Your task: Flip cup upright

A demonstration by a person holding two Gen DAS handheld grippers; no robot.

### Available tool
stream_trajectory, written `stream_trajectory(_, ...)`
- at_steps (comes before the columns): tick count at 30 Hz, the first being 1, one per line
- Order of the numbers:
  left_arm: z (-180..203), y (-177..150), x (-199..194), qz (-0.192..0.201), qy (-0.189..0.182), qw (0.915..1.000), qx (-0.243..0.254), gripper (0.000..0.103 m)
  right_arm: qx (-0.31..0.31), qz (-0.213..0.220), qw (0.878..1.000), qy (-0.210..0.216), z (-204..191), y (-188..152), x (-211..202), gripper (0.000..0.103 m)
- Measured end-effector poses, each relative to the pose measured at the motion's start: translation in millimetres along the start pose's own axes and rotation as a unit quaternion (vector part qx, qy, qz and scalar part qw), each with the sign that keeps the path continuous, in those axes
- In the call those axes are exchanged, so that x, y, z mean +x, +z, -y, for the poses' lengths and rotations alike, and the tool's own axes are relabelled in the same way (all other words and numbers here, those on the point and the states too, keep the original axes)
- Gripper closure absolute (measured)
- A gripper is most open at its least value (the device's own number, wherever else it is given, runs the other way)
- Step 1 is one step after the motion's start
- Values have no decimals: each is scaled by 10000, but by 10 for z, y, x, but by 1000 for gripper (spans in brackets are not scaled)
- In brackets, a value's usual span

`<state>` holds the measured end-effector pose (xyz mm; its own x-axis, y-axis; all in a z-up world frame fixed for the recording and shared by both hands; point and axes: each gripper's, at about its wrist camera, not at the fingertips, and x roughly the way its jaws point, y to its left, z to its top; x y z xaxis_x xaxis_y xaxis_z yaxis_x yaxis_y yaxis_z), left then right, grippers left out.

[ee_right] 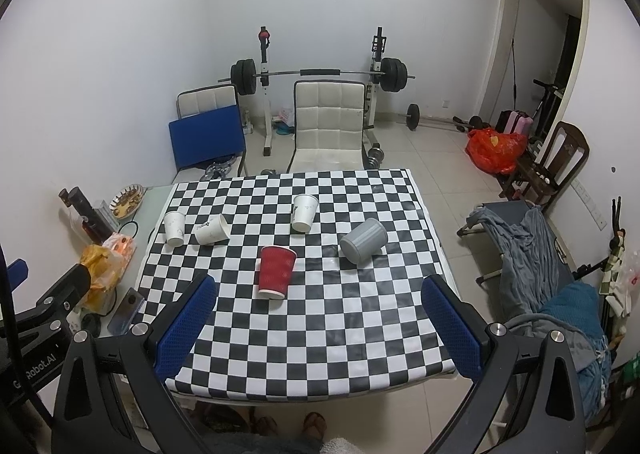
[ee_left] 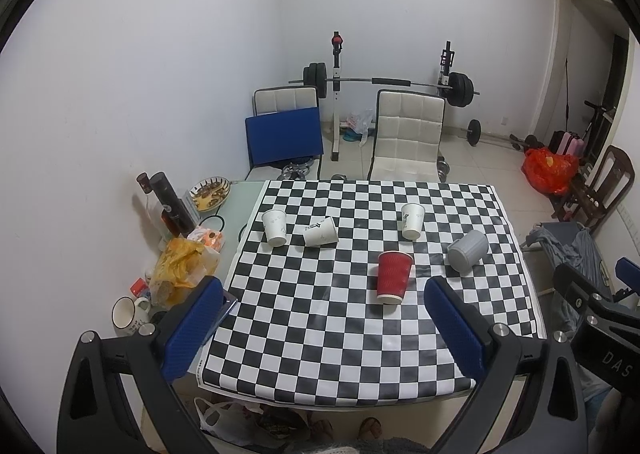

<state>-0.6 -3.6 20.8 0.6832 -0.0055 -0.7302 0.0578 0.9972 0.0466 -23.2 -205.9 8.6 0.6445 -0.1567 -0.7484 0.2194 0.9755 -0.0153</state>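
Several cups sit on the checkered tablecloth [ee_left: 320, 334]. A white paper cup [ee_left: 320, 232] lies on its side at the far left, and a grey ribbed cup [ee_left: 467, 251] lies on its side at the right. A red paper cup [ee_left: 393, 276] stands upright in the middle. Two white paper cups stand upright, one far left [ee_left: 274, 227] and one far middle [ee_left: 412, 220]. My left gripper [ee_left: 324, 330] is open and empty above the near table edge. My right gripper [ee_right: 320, 328] is open and empty, also near the front edge. The same cups show in the right wrist view: tipped white [ee_right: 212, 229], grey [ee_right: 363, 240], red [ee_right: 276, 272].
Bottles [ee_left: 170, 203], a snack bowl [ee_left: 210, 193], bags [ee_left: 182, 266] and mugs [ee_left: 126, 314] crowd the table's left strip. Two chairs [ee_left: 408, 133] and a barbell rack [ee_left: 384, 81] stand behind the table. A cot with cloth [ee_right: 532, 254] is at the right.
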Motion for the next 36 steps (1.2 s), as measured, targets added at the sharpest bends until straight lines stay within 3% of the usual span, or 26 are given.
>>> stream_trajectory(19, 41, 108, 37, -45, 122, 9998, -125, 0, 10, -162, 9997, 185, -36, 181, 110, 0)
stream_trajectory(29, -9, 8, 827, -483, 1023, 9931, -324, 0, -101, -795, 9959, 428, 30, -23, 1186, 0)
stream_trajectory(36, -119, -65, 1486, -989, 1363, 9855, -214, 0, -98, -1330, 9899, 481, -176, -90, 2157, 0)
